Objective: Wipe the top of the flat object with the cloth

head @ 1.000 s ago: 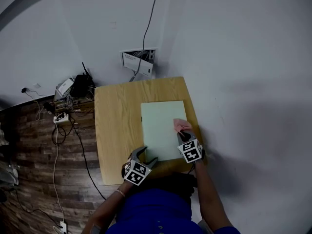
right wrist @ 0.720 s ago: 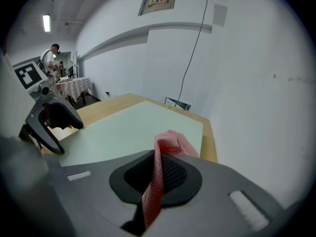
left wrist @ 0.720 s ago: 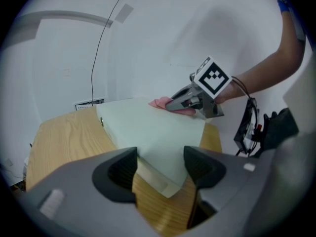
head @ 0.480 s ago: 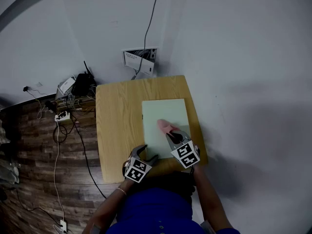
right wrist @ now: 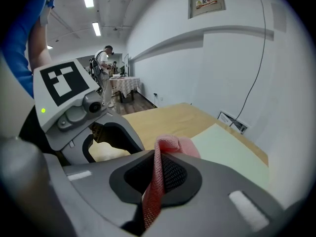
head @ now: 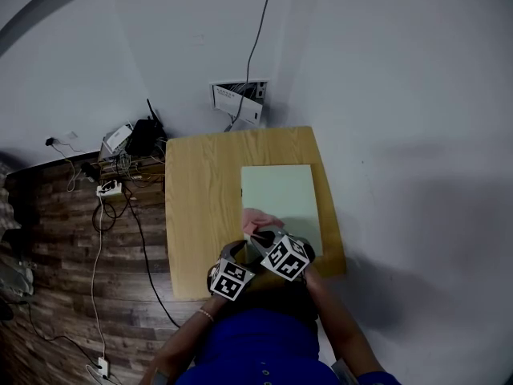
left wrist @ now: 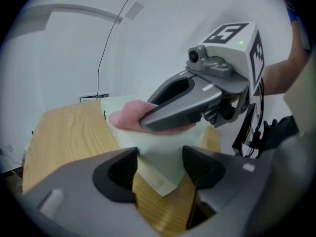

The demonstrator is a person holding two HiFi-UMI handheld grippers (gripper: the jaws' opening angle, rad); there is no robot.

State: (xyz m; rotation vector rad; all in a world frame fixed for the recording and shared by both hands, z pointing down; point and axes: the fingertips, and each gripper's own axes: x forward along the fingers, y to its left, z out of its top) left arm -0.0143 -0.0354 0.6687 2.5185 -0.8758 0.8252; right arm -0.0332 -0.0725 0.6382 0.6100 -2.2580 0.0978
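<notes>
Wipe looks mid-course: right gripper [right wrist: 158, 174] clamped on the pink cloth [right wrist: 173, 144], cloth on the board's [head: 282, 191] near left part, far end seemingly unwiped; left gripper [left wrist: 160, 164] wide, jaws just closing slightly, astride the board's near corner.

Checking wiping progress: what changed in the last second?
The right gripper swept its pink cloth leftward across the green board to the near left corner. The left gripper stayed there, jaws just closing slightly, the board's corner between them. Board unmoved.
</notes>
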